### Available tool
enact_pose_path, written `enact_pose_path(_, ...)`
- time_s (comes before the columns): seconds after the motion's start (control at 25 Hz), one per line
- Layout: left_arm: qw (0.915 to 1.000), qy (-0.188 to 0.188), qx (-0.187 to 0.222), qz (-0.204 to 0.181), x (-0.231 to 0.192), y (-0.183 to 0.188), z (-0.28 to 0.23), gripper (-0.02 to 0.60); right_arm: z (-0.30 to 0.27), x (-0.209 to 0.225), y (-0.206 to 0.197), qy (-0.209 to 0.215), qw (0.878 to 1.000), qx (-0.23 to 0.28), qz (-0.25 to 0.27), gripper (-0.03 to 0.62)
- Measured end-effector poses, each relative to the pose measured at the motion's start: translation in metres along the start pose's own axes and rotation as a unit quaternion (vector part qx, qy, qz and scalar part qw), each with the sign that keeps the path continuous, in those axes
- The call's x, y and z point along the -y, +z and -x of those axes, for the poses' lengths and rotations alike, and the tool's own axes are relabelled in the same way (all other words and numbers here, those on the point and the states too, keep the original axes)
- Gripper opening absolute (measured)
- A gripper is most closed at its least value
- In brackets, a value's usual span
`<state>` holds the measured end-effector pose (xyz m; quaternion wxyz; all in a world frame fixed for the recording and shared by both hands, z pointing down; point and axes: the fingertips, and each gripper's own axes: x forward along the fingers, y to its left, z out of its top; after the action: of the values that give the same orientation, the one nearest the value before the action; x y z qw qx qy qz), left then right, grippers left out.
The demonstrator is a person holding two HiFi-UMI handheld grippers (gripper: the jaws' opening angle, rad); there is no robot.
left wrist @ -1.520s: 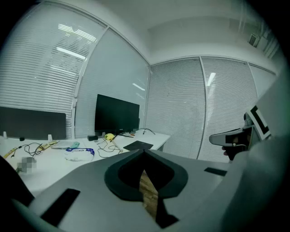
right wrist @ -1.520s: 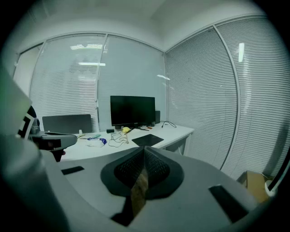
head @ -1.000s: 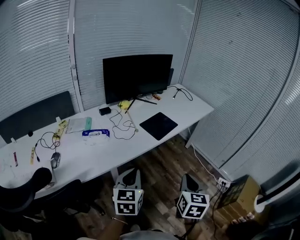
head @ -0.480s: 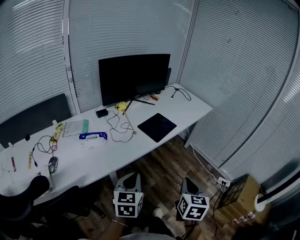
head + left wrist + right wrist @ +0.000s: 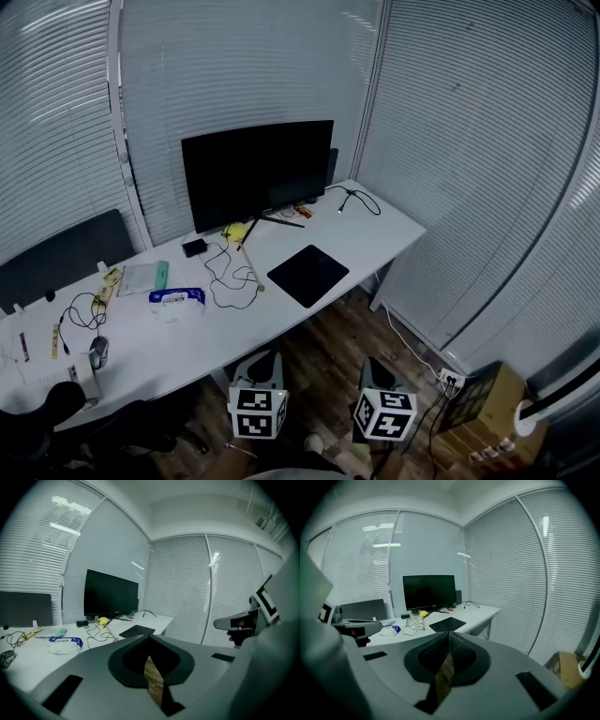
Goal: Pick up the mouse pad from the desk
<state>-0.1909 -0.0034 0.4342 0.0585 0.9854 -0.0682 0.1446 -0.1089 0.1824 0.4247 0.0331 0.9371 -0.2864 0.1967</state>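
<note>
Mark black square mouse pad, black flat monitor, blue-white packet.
black square mouse pad [image 5: 307, 275], head view, pad centre
black flat monitor [image 5: 257, 172], head view, screen centre
blue-white packet [image 5: 176, 300], head view, top face

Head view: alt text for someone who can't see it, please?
A black mouse pad lies flat near the front edge of a white desk, untouched. The left claw and right claw hang short of the desk, over wood floor. A dark monitor stands behind the pad.

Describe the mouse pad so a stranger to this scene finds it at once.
Find the long white desk and its black monitor. The mouse pad lies in front of the monitor's right end, near the front edge: the only flat black square.
</note>
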Motion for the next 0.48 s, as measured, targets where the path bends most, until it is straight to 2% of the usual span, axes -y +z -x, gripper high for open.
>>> enact_pose_path(0.48, 0.9994, 0.035, -0.003, 0.003, 0.009, 0.029, -0.077, 0.017, -0.075, 0.05, 0.037, 0.027, 1.0, -0.003, 0.001, 0.034)
